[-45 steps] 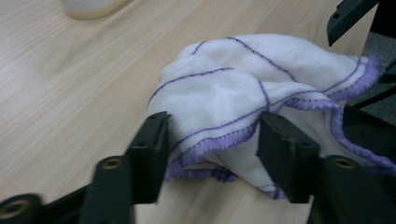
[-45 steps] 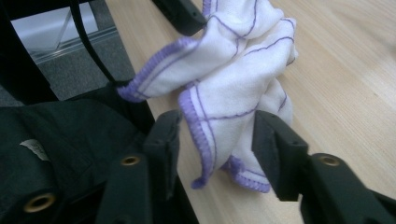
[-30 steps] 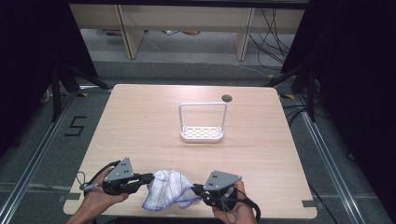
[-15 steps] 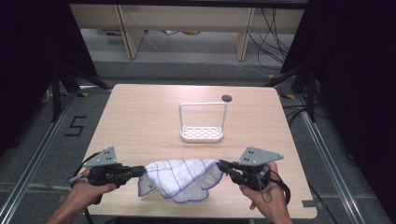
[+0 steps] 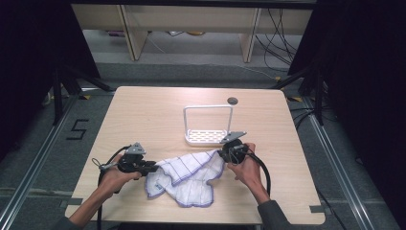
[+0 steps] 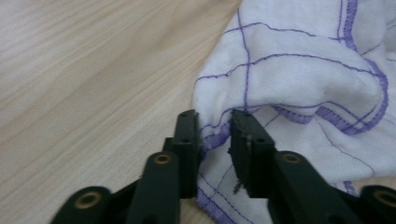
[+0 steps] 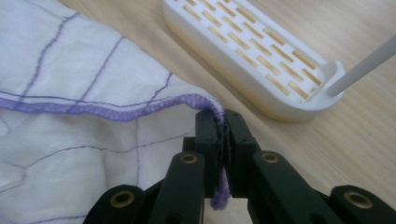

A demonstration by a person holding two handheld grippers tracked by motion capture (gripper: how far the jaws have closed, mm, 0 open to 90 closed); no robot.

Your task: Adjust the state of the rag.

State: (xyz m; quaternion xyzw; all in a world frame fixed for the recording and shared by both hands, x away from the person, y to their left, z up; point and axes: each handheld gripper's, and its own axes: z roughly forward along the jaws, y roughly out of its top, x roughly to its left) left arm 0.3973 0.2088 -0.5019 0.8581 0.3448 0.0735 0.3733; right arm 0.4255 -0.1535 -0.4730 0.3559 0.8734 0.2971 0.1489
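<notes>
A: High view: white cotton cloth with purple grid lines (image 5: 189, 177) lies on the pale wooden table (image 5: 143, 110), between both grippers.
B: Left gripper (image 6: 215, 122) view: jaws just opening, hem loose between them.
A: Right gripper (image 7: 223, 120) view: clamped on the stitched corner beside the white slotted plastic rack (image 7: 252, 51).
B: Soft, light, floppy; I'd grab hems.

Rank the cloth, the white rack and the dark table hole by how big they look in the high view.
1. cloth
2. rack, clearly smaller in outline than the cloth
3. hole, by far the smallest
</notes>
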